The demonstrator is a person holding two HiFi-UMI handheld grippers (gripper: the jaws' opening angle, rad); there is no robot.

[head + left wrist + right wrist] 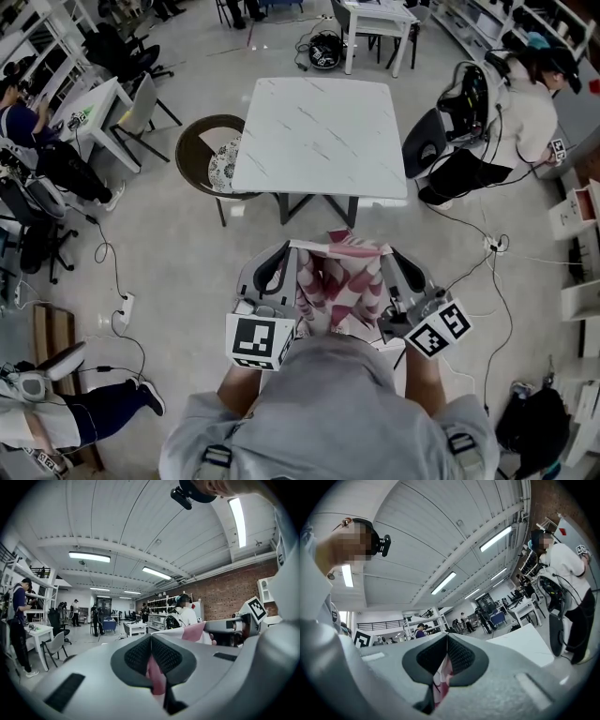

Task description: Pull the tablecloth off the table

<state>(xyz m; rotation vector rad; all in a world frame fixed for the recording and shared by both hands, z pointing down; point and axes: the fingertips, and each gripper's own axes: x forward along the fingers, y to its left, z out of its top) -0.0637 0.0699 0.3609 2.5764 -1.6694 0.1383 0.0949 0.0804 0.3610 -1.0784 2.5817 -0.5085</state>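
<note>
The red-and-white patterned fabric tablecloth (pixel 339 281) is off the table. It hangs bunched in the air between the two tools, close in front of the person's grey-clad chest at 6 o'clock in the head view. Its upper edge is drawn into a line from one tool to the other, and the rest droops in folds below.

The left tool (pixel 281 255), at 9 o'clock of the cloth, has its jaws pressed together on a pink fold. In the left gripper view the tablecloth (pixel 156 677) shows pinched between the dark ribbed pads (pixel 138 656). The right tool (pixel 399 259), at 3 o'clock of the cloth, is likewise clamped narrow on the other end. In the right gripper view a strip of the tablecloth (pixel 440 681) is caught between its jaws.

At 12 o'clock of the cloth, apart from it, stands the square white marbled tabletop (pixel 319 131), its whole top showing. A round brown wicker chair (pixel 187 141) is tucked against the tabletop's 9 o'clock edge. A person in a white top (pixel 520 112) is at its 3 o'clock, on the grey floor (pixel 169 253).
</note>
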